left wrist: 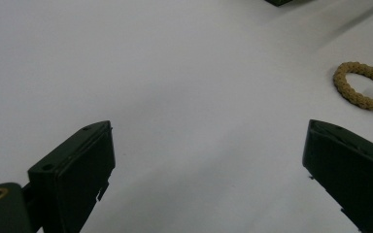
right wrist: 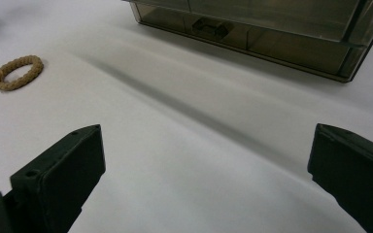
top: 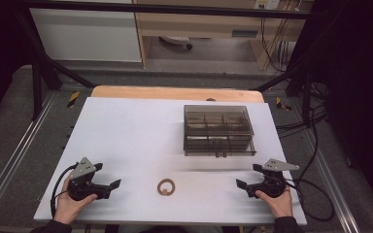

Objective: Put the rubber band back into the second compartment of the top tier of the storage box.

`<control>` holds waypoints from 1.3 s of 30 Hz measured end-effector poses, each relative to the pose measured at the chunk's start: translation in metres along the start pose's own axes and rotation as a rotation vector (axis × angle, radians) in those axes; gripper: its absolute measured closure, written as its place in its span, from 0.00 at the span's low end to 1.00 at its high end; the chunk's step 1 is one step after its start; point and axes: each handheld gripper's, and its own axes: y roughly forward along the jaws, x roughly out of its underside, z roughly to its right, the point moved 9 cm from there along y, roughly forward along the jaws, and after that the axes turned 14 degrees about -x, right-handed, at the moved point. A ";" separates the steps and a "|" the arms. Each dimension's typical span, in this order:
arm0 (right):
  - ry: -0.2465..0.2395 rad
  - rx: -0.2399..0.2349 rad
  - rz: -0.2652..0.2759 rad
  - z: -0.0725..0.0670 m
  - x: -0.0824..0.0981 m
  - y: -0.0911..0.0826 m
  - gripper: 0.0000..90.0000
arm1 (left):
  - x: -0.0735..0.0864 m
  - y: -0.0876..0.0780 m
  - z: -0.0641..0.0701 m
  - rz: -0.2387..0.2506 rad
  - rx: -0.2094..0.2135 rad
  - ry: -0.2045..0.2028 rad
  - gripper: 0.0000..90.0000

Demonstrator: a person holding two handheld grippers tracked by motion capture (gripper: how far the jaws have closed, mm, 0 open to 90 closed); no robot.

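A tan braided ring [top: 166,187] lies flat on the white table [top: 136,131], near its front edge and between the two hands. My left gripper [top: 108,175] rests at the front left with its jaws wide open and nothing between them; the braided ring [left wrist: 363,86] shows to the upper right in the left gripper view. My right gripper [top: 247,176] rests at the front right, also open and empty. In the right gripper view the braided ring [right wrist: 18,72] lies far left and the smoky clear box [right wrist: 272,29] stands ahead.
A smoky transparent compartment box [top: 218,130] with a closed lid and a front latch stands right of the table's centre. Black frame bars run along both sides, and cables [top: 315,189] trail off the right edge.
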 end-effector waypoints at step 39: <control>-0.003 0.003 -0.009 0.000 0.001 0.000 0.01 | -0.021 0.020 0.047 -0.036 0.034 0.045 0.05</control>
